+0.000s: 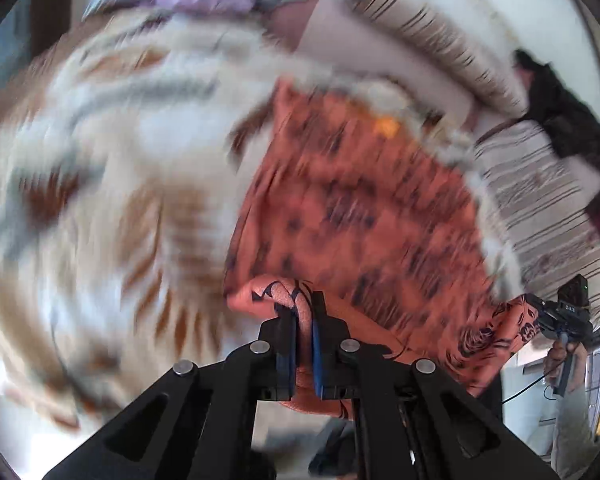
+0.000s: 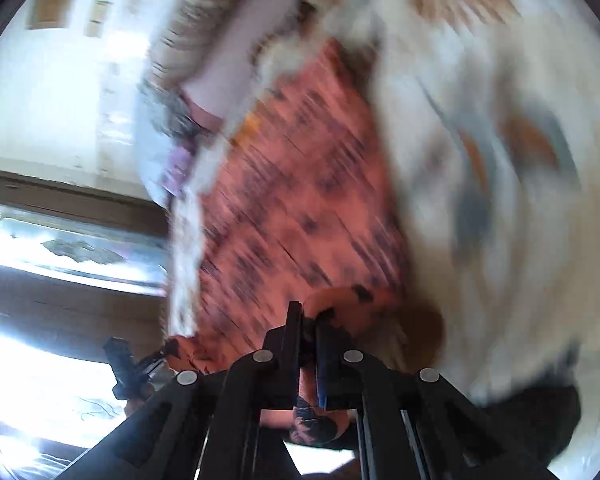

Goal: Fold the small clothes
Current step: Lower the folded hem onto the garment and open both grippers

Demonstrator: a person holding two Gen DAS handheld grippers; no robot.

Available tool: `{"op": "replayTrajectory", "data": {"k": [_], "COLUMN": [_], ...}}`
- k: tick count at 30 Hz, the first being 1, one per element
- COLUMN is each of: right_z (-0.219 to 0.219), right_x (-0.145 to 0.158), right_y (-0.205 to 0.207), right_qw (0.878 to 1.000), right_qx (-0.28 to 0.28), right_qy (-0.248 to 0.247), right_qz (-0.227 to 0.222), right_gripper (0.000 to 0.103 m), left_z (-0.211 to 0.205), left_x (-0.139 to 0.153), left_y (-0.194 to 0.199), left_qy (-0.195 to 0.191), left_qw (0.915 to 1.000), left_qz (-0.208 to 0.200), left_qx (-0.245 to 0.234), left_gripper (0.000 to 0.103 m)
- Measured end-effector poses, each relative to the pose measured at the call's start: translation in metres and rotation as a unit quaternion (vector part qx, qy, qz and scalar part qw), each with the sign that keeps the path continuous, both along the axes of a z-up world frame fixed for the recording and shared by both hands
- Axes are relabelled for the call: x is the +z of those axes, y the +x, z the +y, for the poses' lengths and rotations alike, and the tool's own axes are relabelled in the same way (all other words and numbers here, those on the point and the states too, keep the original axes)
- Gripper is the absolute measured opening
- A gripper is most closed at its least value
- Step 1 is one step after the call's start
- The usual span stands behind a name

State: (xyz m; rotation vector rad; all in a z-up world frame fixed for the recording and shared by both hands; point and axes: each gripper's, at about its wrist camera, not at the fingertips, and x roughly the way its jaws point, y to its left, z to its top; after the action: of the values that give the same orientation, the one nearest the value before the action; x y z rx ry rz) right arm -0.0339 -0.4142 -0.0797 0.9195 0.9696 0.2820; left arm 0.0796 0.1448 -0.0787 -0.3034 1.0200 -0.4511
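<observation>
- The left gripper (image 1: 303, 312) has its jaws clenched on a bunched corner of the orange patterned garment (image 1: 352, 216); cloth fills the narrow gap between the blue pads (image 1: 317, 356).
- The right gripper (image 2: 308, 320) is likewise clenched on another corner of the same garment (image 2: 300, 208), with a fold of cloth pinched between its jaws.
- The garment stretches away from both grippers, spread over a bed covered by a cream blanket (image 1: 112, 184) with brown and grey markings.
- Both views are heavily blurred; the garment's print reads only as dark marks on orange.
- In the left wrist view, the right gripper (image 1: 540, 314) appears at the garment's other held corner, with the person's hand (image 1: 560, 358) on its handle.
- Striped pillows (image 1: 540, 200) lie at the bed's edge beyond the garment.
- A dark cloth (image 1: 564, 120) rests on the pillows.
</observation>
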Motion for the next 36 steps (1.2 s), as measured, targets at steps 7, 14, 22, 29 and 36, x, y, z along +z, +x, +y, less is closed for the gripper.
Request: {"op": "replayTrajectory", "data": {"k": [7,14,22,29,36], "right_z": [-0.039,-0.04,0.017,0.05,0.049], "right_x": [0.035,-0.061,-0.051,-0.015,0.07], "right_y": [0.162,0.202,0.175,0.188,0.124], "right_qw": [0.993,0.992,0.983,0.957,0.963], "right_qx": [-0.077,-0.111,0.012,0.046,0.021], "right_qy": [-0.026,-0.065,-0.183,-0.285,-0.268], "right_qz": [-0.088,0.008,0.001,0.031,-0.031], "right_gripper": [0.007,0.068,0.078,0.018,0.009], "left_z": [-0.028,-0.042,-0.039,-0.084,-0.061], "left_x": [0.018,-0.073,-0.08,-0.061,0.018], "left_y": [0.159,0.205,0.147,0.183,0.099], "left_qy": [-0.012,0.055,0.08,0.105,0.07], "left_qw": [0.9961,0.9957,0.9954,0.9942,0.995], "left_qz": [-0.078,0.006,-0.021,0.009,-0.061], "left_qx": [0.04,0.074,0.048,0.024,0.038], "left_gripper": [0.03,0.067,0.09,0.012,0.011]}}
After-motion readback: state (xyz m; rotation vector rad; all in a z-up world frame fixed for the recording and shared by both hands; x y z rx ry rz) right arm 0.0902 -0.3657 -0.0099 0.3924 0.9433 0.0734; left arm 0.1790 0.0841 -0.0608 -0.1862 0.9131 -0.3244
